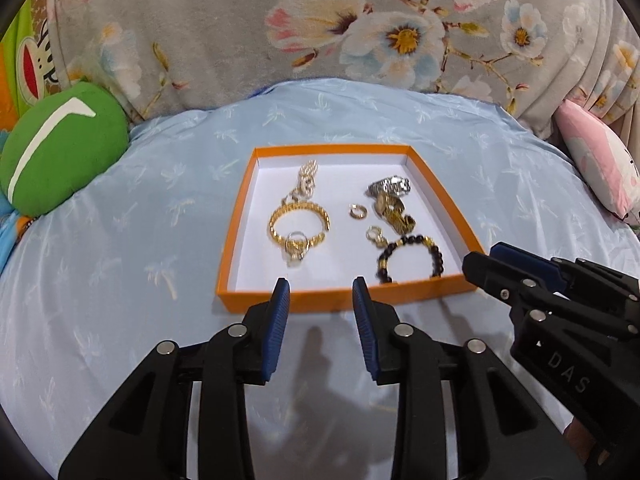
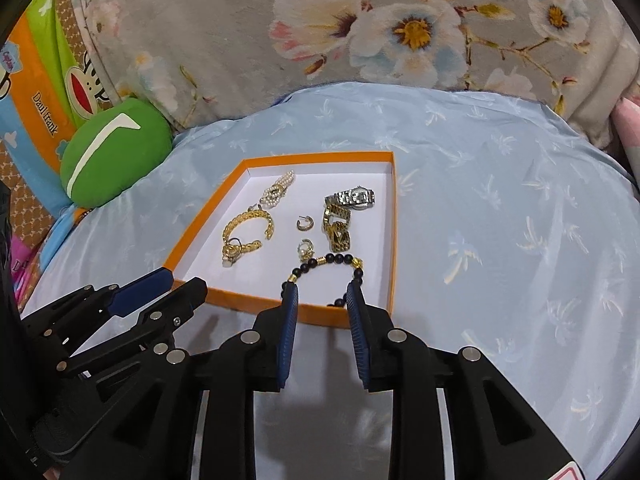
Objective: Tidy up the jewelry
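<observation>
An orange tray (image 1: 236, 240) (image 2: 394, 220) with a white floor lies on the blue sheet. In it lie a gold chain bracelet (image 1: 298, 220) (image 2: 248, 226), a pearl piece (image 1: 307, 178) (image 2: 277, 190), a silver watch (image 1: 390, 186) (image 2: 352, 198), a gold watch (image 1: 394, 212) (image 2: 338, 232), small gold earrings (image 1: 357, 211) (image 2: 304, 223) and a black and gold bead bracelet (image 1: 410, 258) (image 2: 326, 268). My left gripper (image 1: 321, 292) is open and empty just before the tray's near edge. My right gripper (image 2: 322, 294) is open and empty over the near edge, by the bead bracelet.
A green plush cushion (image 1: 60, 148) (image 2: 116, 152) lies at the left. A floral grey blanket (image 1: 320, 20) rises behind the sheet. A pink pillow (image 1: 600, 156) sits at the right. A colourful cartoon package (image 2: 40, 100) stands far left.
</observation>
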Tool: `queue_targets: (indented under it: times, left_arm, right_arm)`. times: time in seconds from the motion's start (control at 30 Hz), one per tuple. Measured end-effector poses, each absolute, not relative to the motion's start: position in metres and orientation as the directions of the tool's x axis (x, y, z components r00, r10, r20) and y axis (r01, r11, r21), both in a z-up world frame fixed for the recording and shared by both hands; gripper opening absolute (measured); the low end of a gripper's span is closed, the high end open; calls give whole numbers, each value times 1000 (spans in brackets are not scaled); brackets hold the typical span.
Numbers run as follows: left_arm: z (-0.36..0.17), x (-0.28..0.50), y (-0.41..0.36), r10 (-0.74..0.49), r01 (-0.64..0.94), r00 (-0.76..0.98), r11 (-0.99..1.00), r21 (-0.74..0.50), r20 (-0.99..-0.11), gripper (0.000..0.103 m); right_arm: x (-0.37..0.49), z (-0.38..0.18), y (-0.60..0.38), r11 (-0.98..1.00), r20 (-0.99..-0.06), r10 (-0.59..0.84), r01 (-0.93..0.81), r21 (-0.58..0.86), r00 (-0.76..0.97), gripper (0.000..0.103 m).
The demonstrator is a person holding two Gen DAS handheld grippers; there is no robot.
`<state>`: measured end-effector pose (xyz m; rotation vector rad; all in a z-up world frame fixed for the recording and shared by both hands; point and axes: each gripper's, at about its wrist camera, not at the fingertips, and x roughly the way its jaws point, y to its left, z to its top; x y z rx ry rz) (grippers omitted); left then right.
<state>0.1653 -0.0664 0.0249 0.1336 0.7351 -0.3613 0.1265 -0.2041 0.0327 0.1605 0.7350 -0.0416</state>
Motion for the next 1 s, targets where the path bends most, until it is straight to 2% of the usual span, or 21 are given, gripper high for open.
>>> queue_targets:
  times: [0.27, 0.4, 0.63, 0.7, 0.83, 1.0]
  left_arm:
    - [15, 155, -55, -242, 320, 688, 947, -14, -684, 31]
    - [10, 152, -50, -228, 295, 690, 955, -21, -687, 31]
    - [2, 150, -53, -182, 277, 701, 960, 28, -690, 31]
    - [3, 150, -52, -189, 277, 700, 961, 18, -689, 31]
    - [2, 151, -53, -172, 263, 701, 964, 28, -692, 31]
    - [1, 151, -56, -137, 247, 705, 967, 60, -695, 36]
  right_arm:
    - [109, 20, -198, 987, -677, -8, 116, 114, 736, 26]
    - [105, 16, -191, 989, -674, -20, 113, 95, 739, 32]
    - [103, 8, -178, 994, -678, -26, 93, 63, 734, 34]
    - [103, 7, -175, 995, -678, -31, 90, 52, 735, 38]
    - [105, 4, -176, 994, -688, -27, 93, 59, 725, 40]
    - [106, 1, -180, 991, -698, -42, 121, 64, 715, 45]
